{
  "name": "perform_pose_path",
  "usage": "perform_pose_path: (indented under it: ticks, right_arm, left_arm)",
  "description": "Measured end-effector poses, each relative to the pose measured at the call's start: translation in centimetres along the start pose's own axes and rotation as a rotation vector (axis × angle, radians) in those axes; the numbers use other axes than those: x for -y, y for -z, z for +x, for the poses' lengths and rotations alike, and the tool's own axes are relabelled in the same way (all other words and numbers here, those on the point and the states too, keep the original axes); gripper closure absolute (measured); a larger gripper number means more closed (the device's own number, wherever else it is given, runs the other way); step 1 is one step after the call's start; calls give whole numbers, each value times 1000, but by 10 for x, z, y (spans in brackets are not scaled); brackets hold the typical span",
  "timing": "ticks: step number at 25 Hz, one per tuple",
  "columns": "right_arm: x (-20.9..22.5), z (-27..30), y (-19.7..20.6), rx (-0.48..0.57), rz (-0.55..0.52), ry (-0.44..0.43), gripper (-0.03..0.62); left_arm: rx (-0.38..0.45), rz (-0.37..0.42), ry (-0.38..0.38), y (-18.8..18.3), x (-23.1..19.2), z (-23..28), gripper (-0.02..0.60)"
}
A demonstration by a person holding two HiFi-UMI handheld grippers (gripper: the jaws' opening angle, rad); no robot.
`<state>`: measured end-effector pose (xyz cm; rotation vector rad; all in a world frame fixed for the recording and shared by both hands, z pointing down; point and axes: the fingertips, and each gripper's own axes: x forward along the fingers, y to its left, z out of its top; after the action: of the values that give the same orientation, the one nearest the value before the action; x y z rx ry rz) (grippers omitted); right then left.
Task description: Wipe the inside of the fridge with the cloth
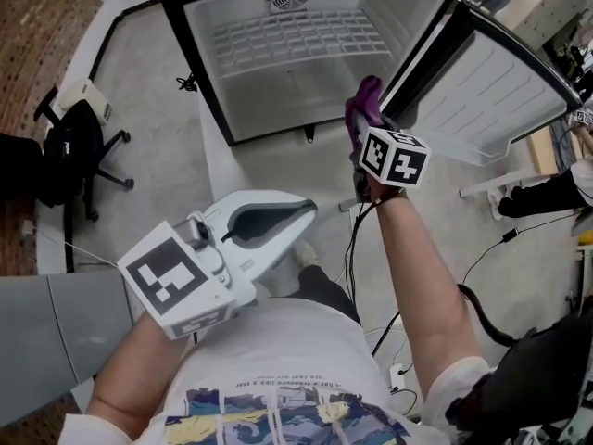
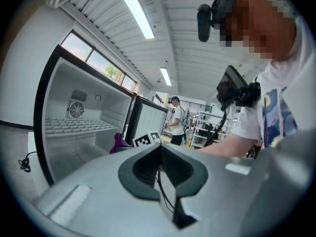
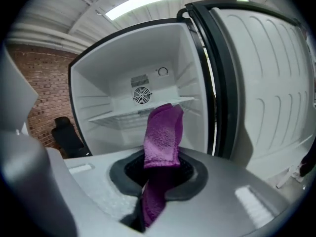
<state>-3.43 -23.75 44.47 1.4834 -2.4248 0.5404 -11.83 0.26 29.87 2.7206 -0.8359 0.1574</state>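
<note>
Fridge (door open), wire shelf inside, cloth gripped

We are holding the right gripper in front of the open fridge, with a purple cloth sticking out beyond its tip. The fridge door is standing open just right of it. We are holding the left gripper lower, towards our body; an office chair is sitting far to its left.

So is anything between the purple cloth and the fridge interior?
Nothing visible. The door is swung open, and the right gripper holds the purple cloth facing the open fridge, only a wire shelf inside.
</note>
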Motion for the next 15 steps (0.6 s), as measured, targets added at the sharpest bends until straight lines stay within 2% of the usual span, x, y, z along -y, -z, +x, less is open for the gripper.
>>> perform_pose_path:
  ticks: [6,9,15]
  right_arm:
    - [42,22,5,6,20,128,540]
    - [52,31,3,15,30,154,540]
    - [69,42,5,19,25,186,540]
  left_arm:
    - [2,4,-9,-9,-19,19,575]
    - [-12,0,-34,-10,-29,26,575]
    - [8,19,-27,-7,-35,37,575]
